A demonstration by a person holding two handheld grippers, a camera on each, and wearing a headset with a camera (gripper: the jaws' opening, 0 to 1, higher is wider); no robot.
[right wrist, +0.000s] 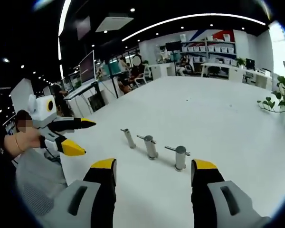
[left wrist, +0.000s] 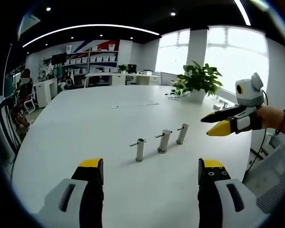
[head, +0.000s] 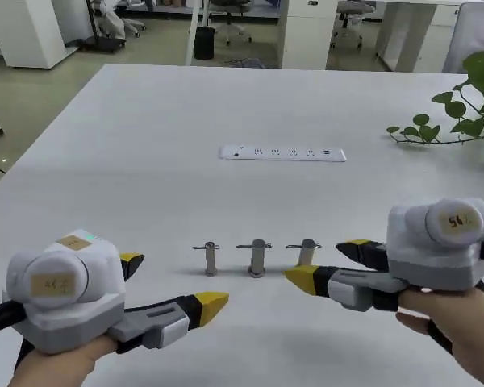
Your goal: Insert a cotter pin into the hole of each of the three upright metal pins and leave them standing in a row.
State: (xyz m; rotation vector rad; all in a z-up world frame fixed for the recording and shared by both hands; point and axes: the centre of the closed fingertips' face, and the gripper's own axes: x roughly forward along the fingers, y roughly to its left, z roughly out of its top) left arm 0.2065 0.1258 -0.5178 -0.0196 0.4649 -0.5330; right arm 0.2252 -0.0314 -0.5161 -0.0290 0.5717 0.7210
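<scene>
Pins [head: 258, 258], three steel uprights with cotter pins [head: 245, 246] through them, stand rowed on the table [head: 226, 105] between left gripper [head: 173, 280] and right gripper [head: 327, 260], both spread and empty; light, stiff, slick, tippy I'd judge, so pinch mid-shaft.

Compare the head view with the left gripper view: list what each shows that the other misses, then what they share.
Head view: the left gripper's grey body held in a hand, and the floor with a chair beyond the table. Left gripper view: ceiling lights, bright windows, shelves of boxes. Shared: the white table, three upright pins in a row, each with a cotter pin through its top, and the open right gripper beside them.
</scene>
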